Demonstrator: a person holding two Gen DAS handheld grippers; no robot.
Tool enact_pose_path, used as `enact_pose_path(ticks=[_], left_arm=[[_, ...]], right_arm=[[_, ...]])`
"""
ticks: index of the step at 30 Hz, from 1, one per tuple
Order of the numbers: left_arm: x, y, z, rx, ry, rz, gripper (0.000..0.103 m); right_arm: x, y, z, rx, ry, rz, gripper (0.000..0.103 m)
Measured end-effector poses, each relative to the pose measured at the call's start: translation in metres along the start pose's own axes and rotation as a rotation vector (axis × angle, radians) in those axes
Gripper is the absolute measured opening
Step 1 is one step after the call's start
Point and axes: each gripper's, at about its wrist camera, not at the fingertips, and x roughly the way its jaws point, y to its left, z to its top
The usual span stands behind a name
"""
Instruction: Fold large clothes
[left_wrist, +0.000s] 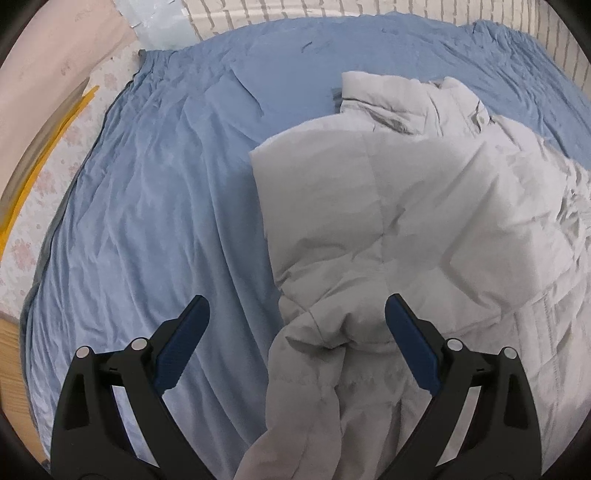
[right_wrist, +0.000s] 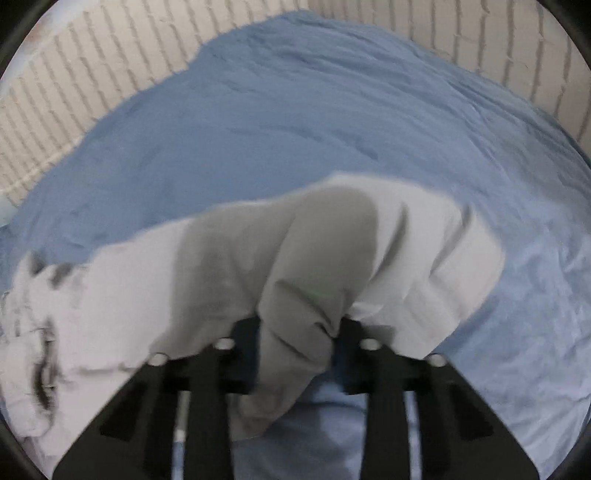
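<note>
Presently: pale padded jacket (left_wrist: 388, 206), half-folded on blue-sheeted bed (left_wrist: 155, 206). Left hand-held gripper (left_wrist: 297, 314) spread, empty; right hand-held gripper (right_wrist: 295, 332) clamped on bunched jacket cloth. Advice: carry fold across evenly, keeping edges aligned.

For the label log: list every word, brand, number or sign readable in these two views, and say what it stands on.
None: no readable text in either view.
Pale grey padded jacket: no label or brand shows; its collar shows only snaps.
Blue bedsheet: plain.
Left gripper and right gripper: no markings.
Right wrist view is motion-blurred.
</note>
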Motion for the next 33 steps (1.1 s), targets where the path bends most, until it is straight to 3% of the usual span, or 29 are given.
enact_pose_path(ticks=[11,15,21,28,30,33], left_arm=[[-0.022,0.007,0.016,-0.030,-0.046,-0.044,0.091],[-0.036,0.009,0.017,-0.034,-0.080,-0.057,0.091],[-0.053,0.020,0.016,-0.044,-0.098,-0.049,0.091],[-0.072,0.050,0.016,-0.085,-0.122,-0.050,0.092],[-0.071,0.055,0.013,-0.098,-0.122,-0.054,0.094],[-0.059,0.057,0.006,-0.102,-0.098,-0.035,0.094]], right_arm=[[-0.070,0.089,-0.014,-0.081,-0.008,0.385,0.018],[-0.106,0.147,-0.017,-0.141,0.000,0.570,0.017],[-0.158,0.248,-0.028,-0.304,-0.018,0.753,0.017],[-0.234,0.342,-0.037,-0.540,-0.083,0.892,0.017],[-0.234,0.352,-0.041,-0.588,-0.084,0.876,0.017],[-0.179,0.359,-0.061,-0.568,0.030,0.773,0.017]])
